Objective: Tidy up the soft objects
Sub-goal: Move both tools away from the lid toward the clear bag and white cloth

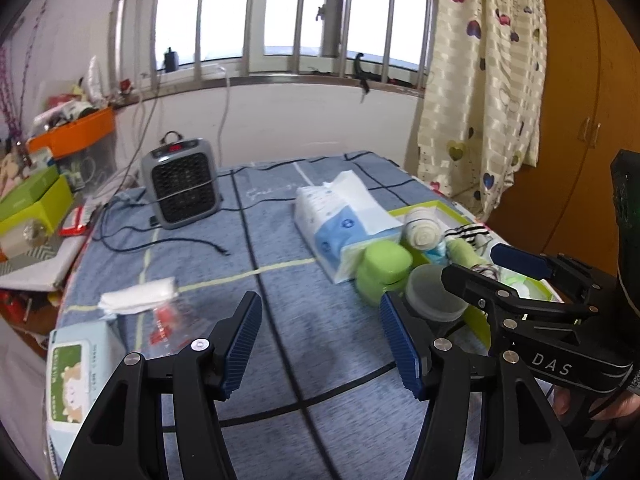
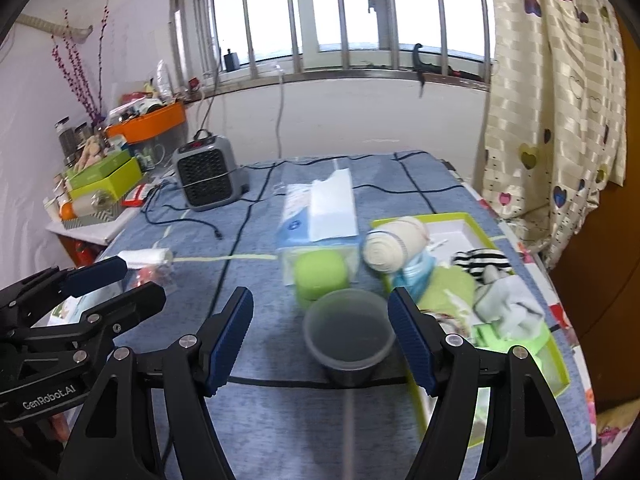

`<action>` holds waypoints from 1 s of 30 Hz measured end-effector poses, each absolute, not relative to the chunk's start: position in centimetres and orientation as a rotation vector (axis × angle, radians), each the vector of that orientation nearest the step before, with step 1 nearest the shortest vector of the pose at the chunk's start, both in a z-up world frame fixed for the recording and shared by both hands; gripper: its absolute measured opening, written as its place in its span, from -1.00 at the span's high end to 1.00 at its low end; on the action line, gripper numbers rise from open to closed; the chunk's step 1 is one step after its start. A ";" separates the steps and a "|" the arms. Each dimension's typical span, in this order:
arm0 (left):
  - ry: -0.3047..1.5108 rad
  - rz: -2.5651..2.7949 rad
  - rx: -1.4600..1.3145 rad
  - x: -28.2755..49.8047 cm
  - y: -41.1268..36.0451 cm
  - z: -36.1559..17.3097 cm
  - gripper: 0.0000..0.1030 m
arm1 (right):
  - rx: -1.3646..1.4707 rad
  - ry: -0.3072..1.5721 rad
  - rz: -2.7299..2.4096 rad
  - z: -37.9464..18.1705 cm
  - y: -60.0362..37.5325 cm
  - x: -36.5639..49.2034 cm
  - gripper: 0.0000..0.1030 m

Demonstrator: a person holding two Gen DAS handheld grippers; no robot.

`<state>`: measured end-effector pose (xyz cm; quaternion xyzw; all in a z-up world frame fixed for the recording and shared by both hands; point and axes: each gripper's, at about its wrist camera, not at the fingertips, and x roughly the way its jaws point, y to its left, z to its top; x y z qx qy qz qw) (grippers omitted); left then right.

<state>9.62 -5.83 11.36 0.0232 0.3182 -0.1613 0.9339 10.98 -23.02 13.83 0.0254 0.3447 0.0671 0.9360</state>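
I hold both tongs, left (image 1: 320, 340) and right (image 2: 320, 340), gaping empty; a tub (image 2: 349, 334) sits between the right ones.

"DAS" stands in white on the right gripper (image 1: 516, 276). "GenRobot.AI" stands on the left gripper (image 2: 116, 284). Other print is unreadable.

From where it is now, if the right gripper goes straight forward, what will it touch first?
Probably the translucent plastic cup, lying just ahead of the open right gripper, slightly toward its right finger. The green container comes behind it. Depth is hard to judge.
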 end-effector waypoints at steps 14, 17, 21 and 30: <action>0.651 -0.255 0.026 9.3 -0.5 11.0 -0.18 | 0.034 0.745 0.209 12.6 -17.7 11.5 -0.37; 0.640 -0.228 0.020 9.5 1.2 11.3 -0.18 | 0.025 0.754 0.233 12.2 -16.5 11.8 -0.37; 0.648 -0.207 -0.005 10.1 3.3 11.6 -0.18 | 0.032 0.778 0.271 11.4 -14.6 12.5 -0.37; 0.656 -0.137 -0.052 11.7 7.7 11.5 -0.19 | 0.014 0.814 0.378 10.1 -9.7 14.8 -0.37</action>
